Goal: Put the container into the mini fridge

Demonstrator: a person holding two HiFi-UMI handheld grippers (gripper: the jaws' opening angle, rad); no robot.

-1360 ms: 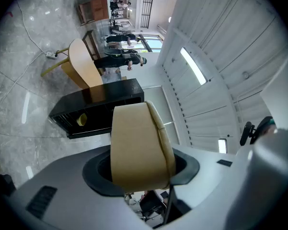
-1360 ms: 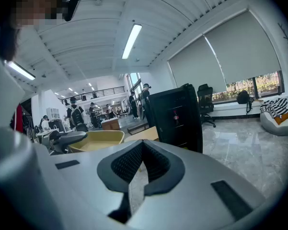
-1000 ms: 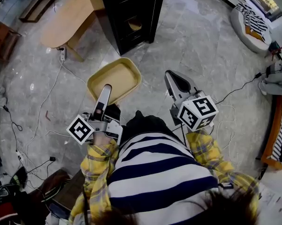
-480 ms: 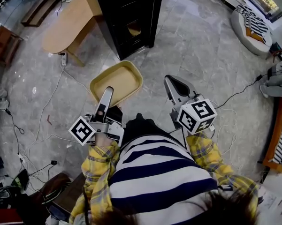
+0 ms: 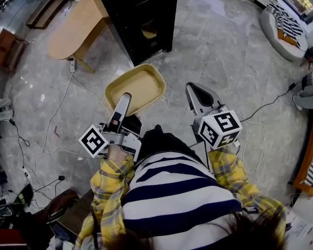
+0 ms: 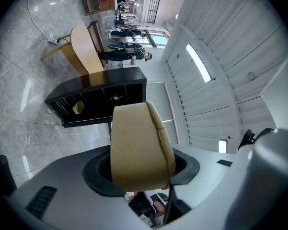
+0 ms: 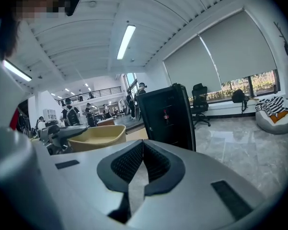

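A tan, tray-like container (image 5: 138, 86) hangs over the marble floor, held by its near rim. My left gripper (image 5: 123, 102) is shut on that rim; in the left gripper view the container (image 6: 139, 145) fills the gap between the jaws. The black mini fridge (image 5: 141, 14) stands just beyond, with shelves and a yellow object (image 5: 149, 32) showing in its front; it also shows as the mini fridge (image 6: 98, 100) and mini fridge (image 7: 167, 116). My right gripper (image 5: 197, 94) is shut and holds nothing, to the right of the container (image 7: 96, 137).
A light wooden table (image 5: 73, 25) stands left of the fridge. Cables (image 5: 52, 113) trail over the floor on the left and right. A patterned beanbag (image 5: 282, 27) lies at the far right. People (image 7: 69, 114) stand in the background.
The container and left gripper have shifted slightly right and forward, closer to the fridge. The right gripper has hardly moved.
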